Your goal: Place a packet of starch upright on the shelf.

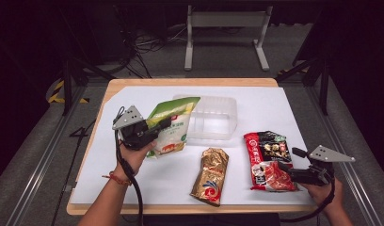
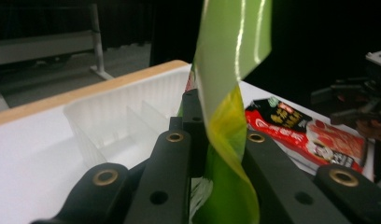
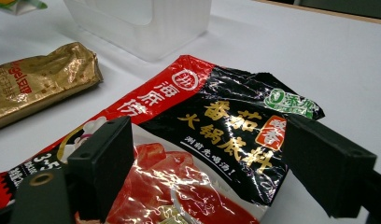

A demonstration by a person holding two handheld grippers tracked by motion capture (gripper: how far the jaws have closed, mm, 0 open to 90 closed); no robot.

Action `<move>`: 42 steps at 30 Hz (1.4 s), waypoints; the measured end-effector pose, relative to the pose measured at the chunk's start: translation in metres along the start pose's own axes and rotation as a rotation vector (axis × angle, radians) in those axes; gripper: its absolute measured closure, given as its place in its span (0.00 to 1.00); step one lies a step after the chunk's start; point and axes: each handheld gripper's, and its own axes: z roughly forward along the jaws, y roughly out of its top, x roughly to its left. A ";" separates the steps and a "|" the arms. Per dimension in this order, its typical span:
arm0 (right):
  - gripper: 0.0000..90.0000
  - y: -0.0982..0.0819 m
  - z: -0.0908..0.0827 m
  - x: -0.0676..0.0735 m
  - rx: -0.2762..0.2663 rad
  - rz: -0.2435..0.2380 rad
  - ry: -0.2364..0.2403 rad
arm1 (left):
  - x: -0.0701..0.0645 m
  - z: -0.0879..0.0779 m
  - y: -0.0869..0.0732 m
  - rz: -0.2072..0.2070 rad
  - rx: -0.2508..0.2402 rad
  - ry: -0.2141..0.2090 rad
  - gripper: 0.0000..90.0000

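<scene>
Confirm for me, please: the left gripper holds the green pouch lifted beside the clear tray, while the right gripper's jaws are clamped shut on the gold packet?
Not quite. The left gripper does hold the green pouch beside the clear tray, but the right gripper stands open over the red packet, as the right gripper view shows. The gold packet lies untouched.

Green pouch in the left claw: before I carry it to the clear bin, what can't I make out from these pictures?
- Green pouch: in the left gripper view it runs off the top edge and the jaws hide its lower part; print unreadable.
- Clear plastic bin: in the high view the pouch hides its left end; its dividers show in the left gripper view.
- Red and black sauce packet: the right claw straddles it; contact cannot be told.
</scene>
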 end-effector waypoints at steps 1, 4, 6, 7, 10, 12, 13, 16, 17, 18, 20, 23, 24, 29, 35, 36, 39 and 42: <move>0.19 0.000 0.000 0.000 -0.002 0.003 -0.001 | 0.002 0.002 0.002 -0.009 -0.008 0.002 0.96; 0.19 0.000 0.000 0.000 -0.005 0.003 -0.004 | 0.005 0.007 0.007 -0.025 -0.056 0.027 0.96; 0.20 0.000 0.000 0.000 -0.004 0.002 -0.013 | 0.006 0.011 0.010 -0.034 -0.081 0.046 0.96; 0.20 0.000 0.000 0.000 -0.006 0.002 -0.015 | 0.006 0.014 0.013 -0.027 -0.083 0.052 0.97; 0.20 0.001 -0.001 0.000 -0.011 0.003 -0.020 | 0.010 0.024 0.022 -0.025 -0.083 0.072 0.97; 0.20 0.001 -0.001 0.000 -0.008 -0.002 -0.023 | 0.011 0.027 0.025 -0.024 -0.086 0.081 0.97; 0.20 0.001 -0.001 0.000 -0.001 -0.011 -0.029 | 0.013 0.032 0.029 -0.039 -0.089 0.087 0.97; 0.20 0.001 -0.002 0.001 0.004 -0.023 -0.036 | 0.013 0.036 0.033 -0.029 -0.087 0.100 0.97; 0.20 0.001 -0.002 0.001 0.005 -0.026 -0.035 | 0.014 0.039 0.035 -0.028 -0.091 0.103 0.97; 0.20 0.001 -0.002 0.001 0.004 -0.027 -0.038 | 0.015 0.042 0.037 -0.037 -0.092 0.097 0.97; 0.21 0.001 -0.001 0.001 0.009 -0.032 -0.037 | 0.017 0.048 0.039 -0.041 -0.091 0.108 0.97; 0.21 0.000 0.000 0.003 0.021 -0.042 -0.048 | 0.021 0.052 0.038 -0.074 -0.103 0.094 0.97; 0.21 0.000 0.000 0.003 0.025 -0.047 -0.053 | 0.022 0.055 0.039 -0.069 -0.107 0.112 0.97; 0.22 -0.001 0.002 0.003 0.036 -0.052 -0.049 | 0.027 0.069 0.044 -0.080 -0.115 0.151 0.97; 0.22 -0.001 0.003 0.004 0.042 -0.058 -0.047 | 0.033 0.086 0.048 -0.081 -0.102 0.195 0.97; 0.22 -0.001 0.003 0.004 0.041 -0.059 -0.046 | 0.034 0.092 0.049 -0.089 -0.101 0.211 0.97; 0.22 -0.002 0.003 0.004 0.042 -0.057 -0.047 | 0.037 0.101 0.049 -0.094 -0.096 0.241 0.97; 0.22 -0.002 0.004 0.004 0.045 -0.058 -0.045 | 0.041 0.109 0.049 -0.109 -0.096 0.269 0.97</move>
